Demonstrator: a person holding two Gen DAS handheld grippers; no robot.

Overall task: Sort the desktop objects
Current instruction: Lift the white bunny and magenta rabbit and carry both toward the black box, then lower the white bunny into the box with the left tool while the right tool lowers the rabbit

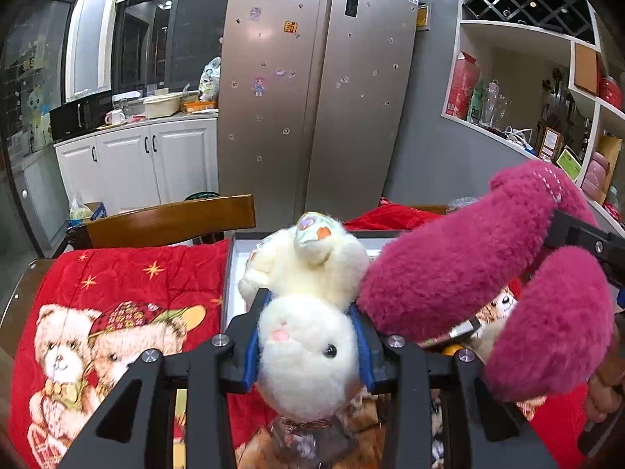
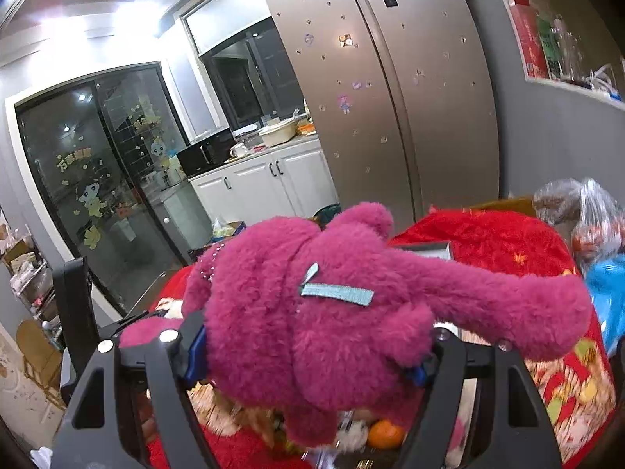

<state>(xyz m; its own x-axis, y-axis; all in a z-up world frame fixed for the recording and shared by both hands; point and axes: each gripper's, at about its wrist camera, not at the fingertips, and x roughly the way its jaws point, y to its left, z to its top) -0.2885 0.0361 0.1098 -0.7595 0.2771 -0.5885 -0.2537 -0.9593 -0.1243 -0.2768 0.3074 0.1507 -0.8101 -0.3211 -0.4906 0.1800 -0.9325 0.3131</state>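
Observation:
My left gripper (image 1: pixel 308 348) is shut on the head of a white plush toy (image 1: pixel 312 273), whose body sticks out forward over a white box (image 1: pixel 233 269). The blue pads (image 1: pixel 252 355) press on both sides of the head. To its right hangs a magenta plush toy (image 1: pixel 468 273) with part of the right gripper (image 1: pixel 586 240) on it. In the right wrist view my right gripper (image 2: pixel 308 359) is shut on that magenta plush toy (image 2: pixel 312 332), which fills the space between the fingers and carries a light blue ribbon (image 2: pixel 338 293).
A red quilt with teddy bears (image 1: pixel 117 312) covers the table. A wooden chair back (image 1: pixel 168 222) stands behind it, then a steel fridge (image 1: pixel 312 97). An orange (image 2: pixel 384 434) lies below the magenta toy. Plastic bags (image 2: pixel 578 211) and a blue bag (image 2: pixel 609 297) sit at the right.

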